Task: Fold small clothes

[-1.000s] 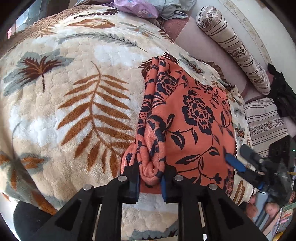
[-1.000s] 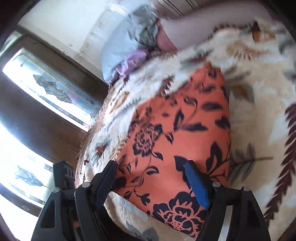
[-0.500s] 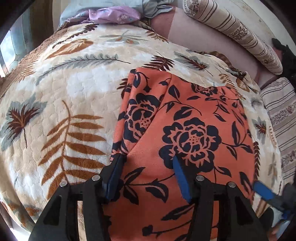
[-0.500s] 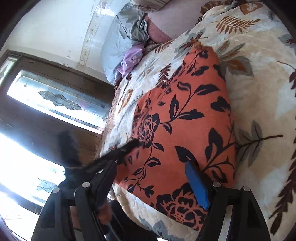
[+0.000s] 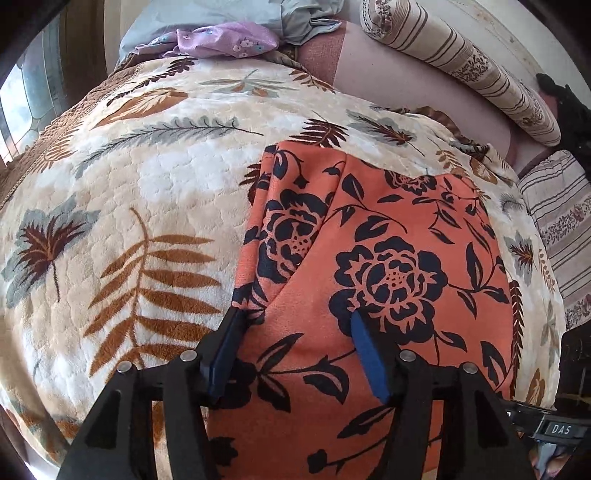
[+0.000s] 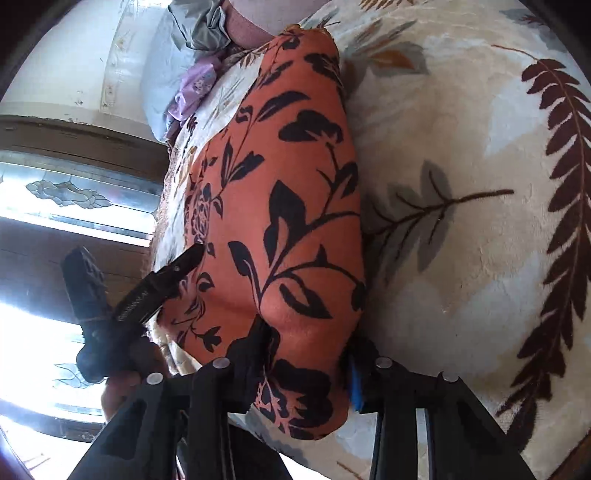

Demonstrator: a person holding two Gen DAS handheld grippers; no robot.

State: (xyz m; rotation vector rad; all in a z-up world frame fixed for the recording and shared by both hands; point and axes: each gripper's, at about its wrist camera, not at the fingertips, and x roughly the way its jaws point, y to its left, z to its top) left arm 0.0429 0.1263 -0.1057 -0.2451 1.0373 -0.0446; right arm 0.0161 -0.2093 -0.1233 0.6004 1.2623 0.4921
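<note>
Parted on the left gripper (image 5: 295, 317), just opened, blue pads standing clear on either side of a strip of the orange garment (image 5: 388, 240) without pinching it. Closed in on the right gripper (image 6: 306, 343), just drawn together, clamping the near corner of the same garment, with a puckered ridge of cloth pushed up between the fingers.

Lying flat on the fleece blanket (image 5: 147, 184), near its front edge. Long and fairly narrow, running from the grippers away toward the far end where the lilac cloth (image 5: 229, 38) is heaped. Folded over along its left side in the left wrist view, with a slanting edge where the upper layer crosses the lower.

Soft, matte weave, orange with black roses, leaves and stems. Plush, quilted-looking blanket, cream with rust, brown and grey fern fronds. Round striped bolster (image 5: 461, 62) at the far right, grey-blue bedding (image 5: 295, 14) behind the lilac heap.

Near end of the garment hidden behind the black gripper frames in both views. Cannot tell what kind of garment. Only part of a hand (image 6: 125, 373) seen, dark against the glare of the patterned window (image 6: 66, 192).
</note>
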